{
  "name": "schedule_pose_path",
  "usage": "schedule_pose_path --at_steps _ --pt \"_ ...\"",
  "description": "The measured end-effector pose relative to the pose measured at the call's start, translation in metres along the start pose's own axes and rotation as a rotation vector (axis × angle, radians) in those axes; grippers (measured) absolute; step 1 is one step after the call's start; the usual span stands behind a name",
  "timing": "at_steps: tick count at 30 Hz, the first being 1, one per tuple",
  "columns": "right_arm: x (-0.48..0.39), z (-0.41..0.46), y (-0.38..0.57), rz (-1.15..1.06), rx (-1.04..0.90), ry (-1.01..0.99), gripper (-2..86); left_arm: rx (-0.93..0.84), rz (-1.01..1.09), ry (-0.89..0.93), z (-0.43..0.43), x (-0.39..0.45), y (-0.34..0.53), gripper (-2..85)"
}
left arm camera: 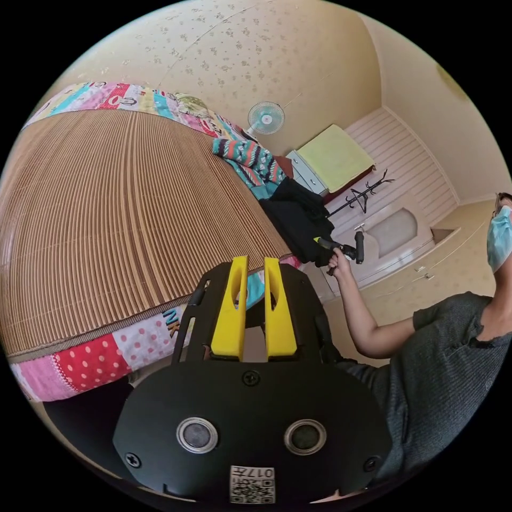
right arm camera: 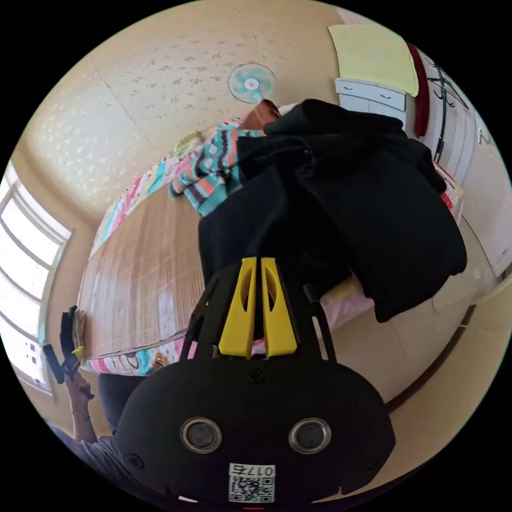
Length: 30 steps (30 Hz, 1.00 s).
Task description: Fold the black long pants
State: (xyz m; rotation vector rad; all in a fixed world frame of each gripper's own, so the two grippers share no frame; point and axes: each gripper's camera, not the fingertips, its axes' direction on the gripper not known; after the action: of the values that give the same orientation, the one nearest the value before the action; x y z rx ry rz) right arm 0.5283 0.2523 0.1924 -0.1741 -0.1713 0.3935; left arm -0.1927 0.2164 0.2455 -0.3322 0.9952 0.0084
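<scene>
The black long pants (left arm camera: pixel 298 213) lie in a crumpled heap at the far corner of the bed, on the woven mat (left arm camera: pixel 106 213). Part of the pants (right arm camera: pixel 330 202) hangs over the bed's edge. In the right gripper view my right gripper (right arm camera: pixel 257 261) has its yellow jaws closed to a thin slit on the near edge of the pants. In the left gripper view a hand holds my right gripper (left arm camera: pixel 322 242) at the heap. My left gripper (left arm camera: pixel 256 264) hovers over the bed's near edge, its jaws a little apart with nothing between them. My left gripper (right arm camera: pixel 66 346) also appears at the far left of the right gripper view.
A teal striped garment (left arm camera: pixel 250 157) lies beside the pants on the mat. Beyond the bed are a wall fan (left arm camera: pixel 265 118), a drawer cabinet under a yellow cloth (left arm camera: pixel 333 157) and a coat rack (left arm camera: pixel 365 194). The person (left arm camera: pixel 437 352) stands at the bedside. A window (right arm camera: pixel 21 256) is at the left.
</scene>
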Motion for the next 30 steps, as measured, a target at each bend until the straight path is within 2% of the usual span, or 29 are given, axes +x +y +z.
schedule_pose_path --at_steps 1,3,8,13,16,20,23,26,28,30 --pt "-0.021 -0.001 -0.016 -0.052 0.031 -0.089 2.3 0.005 0.003 0.007 -0.003 -0.002 0.002 4.1" --pt "-0.065 0.008 -0.046 -0.149 0.032 -0.135 2.1 0.008 0.028 0.022 -0.008 -0.004 0.004 3.6" --pt "-0.205 0.075 -0.084 -0.483 -0.107 -0.247 1.8 -0.049 0.085 0.0 -0.013 -0.002 0.001 1.1" --pt "-0.319 0.155 -0.015 -0.745 -0.377 -0.538 1.8 -0.012 0.036 0.02 -0.021 -0.02 0.007 -0.5" --pt "-0.34 0.174 0.028 -0.82 -0.487 -0.703 2.0 0.018 -0.022 0.045 -0.028 -0.036 0.012 -0.8" --pt "-0.318 0.164 0.034 -0.793 -0.536 -0.738 2.5 -0.005 -0.043 0.009 -0.032 -0.05 0.013 -0.7" --pt "-0.27 0.131 0.009 -0.728 -0.505 -0.712 3.1 -0.018 -0.028 -0.032 -0.032 -0.055 0.009 -0.2" --pt "-0.198 0.086 -0.03 -0.596 -0.363 -0.644 3.9 0.002 -0.007 -0.024 -0.028 -0.061 0.0 2.3" --pt "-0.124 0.06 -0.06 -0.401 -0.214 -0.526 4.4 0.021 0.005 0.007 -0.02 -0.063 -0.013 4.0" --pt "-0.065 0.057 -0.08 -0.224 -0.147 -0.389 5.1 0.033 0.026 0.037 -0.011 -0.061 -0.023 4.7"
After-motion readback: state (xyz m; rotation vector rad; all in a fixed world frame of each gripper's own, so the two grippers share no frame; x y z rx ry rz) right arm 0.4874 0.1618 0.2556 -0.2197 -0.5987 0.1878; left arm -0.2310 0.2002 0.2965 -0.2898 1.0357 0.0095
